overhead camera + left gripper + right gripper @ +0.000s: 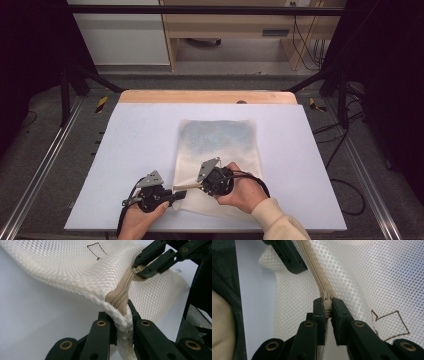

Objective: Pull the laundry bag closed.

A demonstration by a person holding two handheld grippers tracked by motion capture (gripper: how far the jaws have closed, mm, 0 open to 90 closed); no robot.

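Observation:
A cream mesh bag (220, 145) lies flat on the white table (135, 145), with its near edge lifted. In the left gripper view my left gripper (122, 317) is shut on the bag's seam at the end of the tan zipper (122, 293). Farther along the zipper, my right gripper (143, 270) pinches the slider. The right gripper view shows my right gripper (327, 306) shut on the zipper pull (326, 296), with the left gripper's jaw farther up the tape. In the high view the left gripper (180, 194) and right gripper (197, 186) sit close together at the bag's near left corner.
A brown arrow outline (389, 325) is drawn on the mesh. A wooden strip (207, 96) runs along the table's far edge. Black frame legs (65, 95) and cables (345, 165) flank the table, with a cabinet (120, 35) behind.

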